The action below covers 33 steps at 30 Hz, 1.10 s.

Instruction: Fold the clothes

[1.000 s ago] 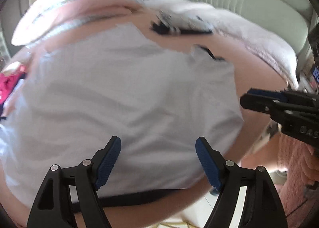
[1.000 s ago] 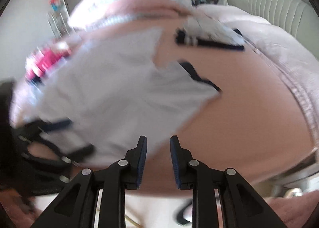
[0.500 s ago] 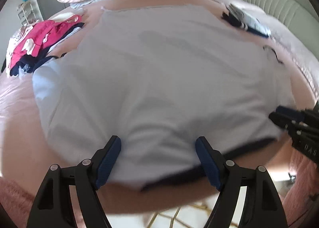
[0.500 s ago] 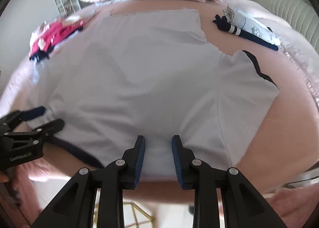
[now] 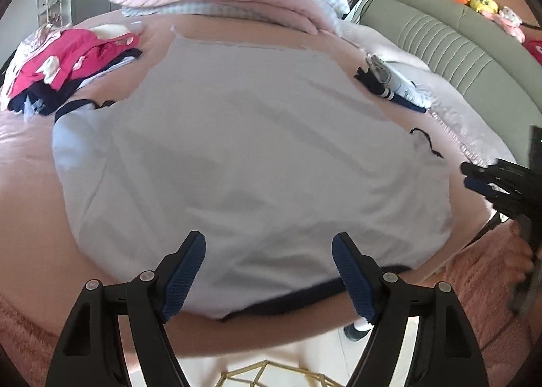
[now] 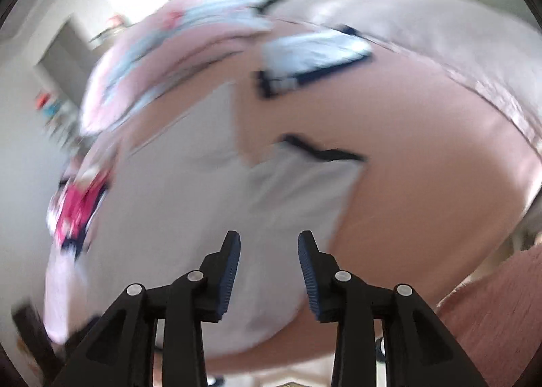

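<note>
Left tool (image 5: 267,272) gapes wide, right tool (image 6: 269,272) partly open, both empty above the white shirt (image 5: 250,156) spread flat on the bed (image 5: 27,156) (thin, limp, light); best pinched at its navy-trimmed sleeve (image 6: 305,180) edge.

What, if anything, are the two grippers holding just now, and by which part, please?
Nothing is held: the left gripper and right gripper are both open above the white shirt, which lies spread on the bed.
</note>
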Available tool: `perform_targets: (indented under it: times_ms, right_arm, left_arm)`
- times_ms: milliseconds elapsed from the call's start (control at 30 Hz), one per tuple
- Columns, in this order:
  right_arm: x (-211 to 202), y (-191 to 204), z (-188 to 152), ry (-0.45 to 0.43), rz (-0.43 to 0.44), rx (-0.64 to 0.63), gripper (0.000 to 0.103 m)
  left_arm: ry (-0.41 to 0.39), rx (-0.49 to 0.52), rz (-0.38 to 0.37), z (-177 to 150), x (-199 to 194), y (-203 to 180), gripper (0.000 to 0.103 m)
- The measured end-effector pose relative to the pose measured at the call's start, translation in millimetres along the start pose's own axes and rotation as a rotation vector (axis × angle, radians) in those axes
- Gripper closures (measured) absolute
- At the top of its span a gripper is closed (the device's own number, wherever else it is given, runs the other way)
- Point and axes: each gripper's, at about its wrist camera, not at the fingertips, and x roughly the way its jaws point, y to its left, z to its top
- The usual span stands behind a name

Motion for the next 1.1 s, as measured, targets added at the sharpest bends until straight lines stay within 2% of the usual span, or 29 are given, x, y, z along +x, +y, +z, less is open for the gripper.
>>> perform_targets:
  times_ms: [133, 200, 233, 267, 300, 333, 467, 600, 700, 767, 800, 833, 900, 933, 967, 1067, 1100]
  right_arm:
    - [33, -29, 16, 0.078, -0.035, 0.064, 0.068]
    - [48, -34, 14, 0.12, -0.017, 0.058, 0.067]
    - [50, -32, 16, 0.109, 0.014, 0.042, 0.066]
    - [51, -31, 19, 0.099, 0.044, 0.026, 0.072]
    - [53, -31, 21, 0.091, 0.071, 0.017, 0.08]
    - [54, -32, 23, 0.087, 0.095, 0.023, 0.094]
    - [48, -28, 29, 0.036, 0.179, 0.016, 0.098]
    - [33, 12, 28, -0.016, 0.241, -0.18, 0.098]
    - [52, 53, 10, 0.114, 0.344, -0.35, 0.097]
    - [78, 77, -8, 0.238, 0.306, -0.454, 0.097]
    - [85, 85, -14, 0.27, 0.271, -0.5, 0.097]
    - [82, 87, -13, 0.257, 0.274, -0.508, 0.096]
    - [62, 83, -2, 0.199, 0.381, -0.461, 0.089]
    - [51, 77, 5, 0.165, 0.444, -0.424, 0.069]
    - [39, 66, 14, 0.121, 0.5, -0.374, 0.058]
    - [10, 24, 35, 0.009, 0.591, -0.206, 0.058]
    - [4, 8, 41, -0.028, 0.574, -0.14, 0.058]
  left_arm:
    - [0.019, -0.002, -0.017, 1, 6, -1, 0.027]
    - [0.037, 0.012, -0.018, 0, 10, -4, 0.027]
    - [0.046, 0.023, -0.016, -1, 12, -7, 0.027]
    - [0.052, 0.031, -0.015, -2, 14, -8, 0.027]
    - [0.057, 0.038, -0.015, -2, 15, -10, 0.027]
    - [0.063, 0.044, -0.016, -2, 17, -11, 0.027]
    - [0.064, 0.035, -0.052, 9, 19, -23, 0.027]
    - [0.059, 0.053, -0.069, 26, 28, -43, 0.027]
    - [0.076, 0.071, -0.063, 35, 44, -57, 0.027]
    - [0.087, 0.078, -0.065, 40, 53, -67, 0.027]
    - [0.09, 0.08, -0.07, 41, 57, -72, 0.027]
    - [0.087, 0.083, -0.081, 41, 58, -75, 0.027]
    - [0.081, 0.102, -0.103, 43, 61, -84, 0.027]
    - [0.078, 0.118, -0.113, 43, 63, -90, 0.027]
    - [0.075, 0.135, -0.123, 44, 65, -95, 0.027]
    - [0.057, 0.209, -0.154, 52, 73, -117, 0.027]
    - [0.041, 0.246, -0.159, 57, 75, -128, 0.027]
